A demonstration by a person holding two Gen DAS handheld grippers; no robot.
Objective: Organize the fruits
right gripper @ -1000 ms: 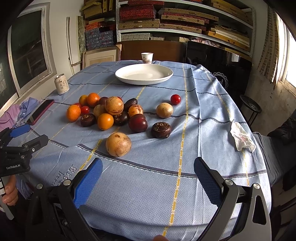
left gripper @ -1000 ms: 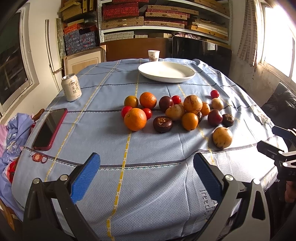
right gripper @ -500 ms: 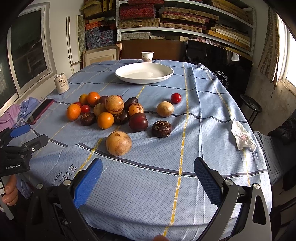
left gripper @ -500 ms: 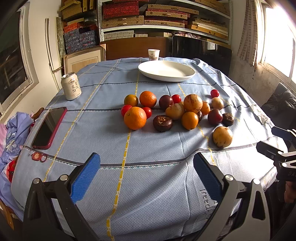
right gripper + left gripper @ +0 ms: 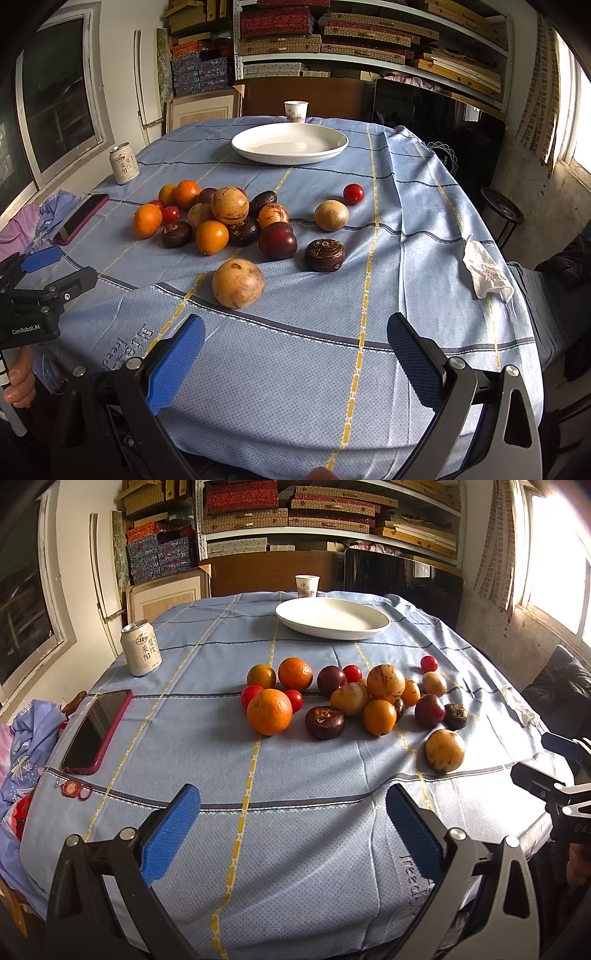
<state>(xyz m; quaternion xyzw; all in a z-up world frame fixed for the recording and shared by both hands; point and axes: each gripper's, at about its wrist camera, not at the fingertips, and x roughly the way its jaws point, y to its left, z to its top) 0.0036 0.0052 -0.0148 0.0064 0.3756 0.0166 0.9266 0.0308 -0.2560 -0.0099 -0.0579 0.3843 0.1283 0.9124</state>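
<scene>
The yellow-brown fruit [image 5: 238,283] lies alone on the table [image 5: 424,280], just ahead-left of the right tool [image 5: 295,341] (nearer than the left tool [image 5: 291,818]); both tools gape empty.

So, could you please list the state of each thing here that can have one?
Left gripper: open, empty.
Right gripper: open, empty.
Plate: empty, upright.
Can: upright.
Phone: flat, screen dark.
Paper cup: upright.
Tissue: crumpled.
</scene>
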